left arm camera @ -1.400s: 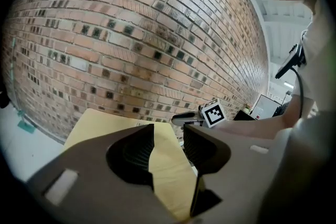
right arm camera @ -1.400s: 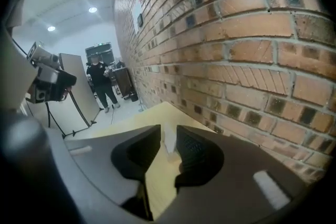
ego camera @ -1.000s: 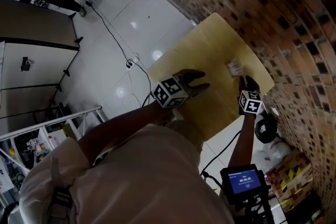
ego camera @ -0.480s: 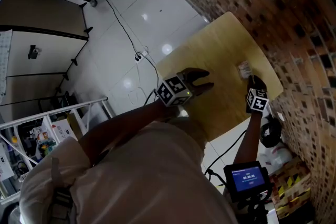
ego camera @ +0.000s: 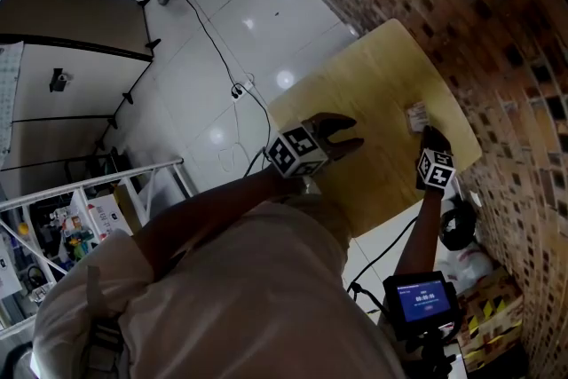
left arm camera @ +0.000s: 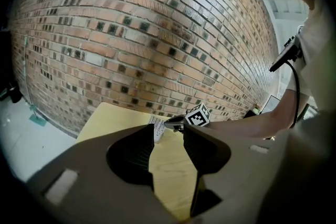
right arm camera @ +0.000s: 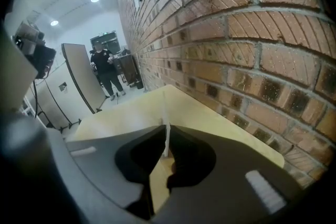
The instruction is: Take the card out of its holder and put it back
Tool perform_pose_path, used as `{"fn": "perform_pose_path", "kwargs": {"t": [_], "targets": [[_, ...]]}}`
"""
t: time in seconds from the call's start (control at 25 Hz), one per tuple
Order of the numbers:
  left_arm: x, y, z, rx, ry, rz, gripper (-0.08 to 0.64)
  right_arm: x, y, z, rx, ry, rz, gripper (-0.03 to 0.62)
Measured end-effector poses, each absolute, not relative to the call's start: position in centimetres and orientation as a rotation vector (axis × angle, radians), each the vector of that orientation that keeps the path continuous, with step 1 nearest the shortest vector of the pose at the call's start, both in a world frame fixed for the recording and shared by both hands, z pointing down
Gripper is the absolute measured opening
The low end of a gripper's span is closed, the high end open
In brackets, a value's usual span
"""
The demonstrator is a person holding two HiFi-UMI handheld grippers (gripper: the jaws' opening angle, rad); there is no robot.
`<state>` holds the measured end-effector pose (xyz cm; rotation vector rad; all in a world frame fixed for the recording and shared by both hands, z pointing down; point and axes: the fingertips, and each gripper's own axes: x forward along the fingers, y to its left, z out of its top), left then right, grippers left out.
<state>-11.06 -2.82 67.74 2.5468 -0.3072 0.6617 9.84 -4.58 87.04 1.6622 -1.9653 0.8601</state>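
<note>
The wooden table [ego camera: 355, 93] fills the middle right of the head view. At its centre the left gripper [ego camera: 353, 134] hovers with its jaws apart and nothing between them. At the right edge the right gripper [ego camera: 427, 138] has just been closing its jaws. They now pinch the thin white card [right arm camera: 165, 113], which stands upright near the brick wall. I judge the card is ready to be pulled out.

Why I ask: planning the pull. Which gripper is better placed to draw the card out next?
Right. The right gripper has just been closing its jaws and now pinches the upright card edge-on. The left gripper is open, empty, over bare table, apart from the card.
</note>
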Motion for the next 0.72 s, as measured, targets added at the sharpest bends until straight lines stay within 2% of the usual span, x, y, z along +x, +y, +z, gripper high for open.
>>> {"fn": "perform_pose_path", "kwargs": {"t": [0.72], "targets": [[-11.1,-1.5,67.4,2.540,-0.289,0.656,0.176,10.0,-3.7,83.5,1.832,-1.963,0.816,0.015]]}}
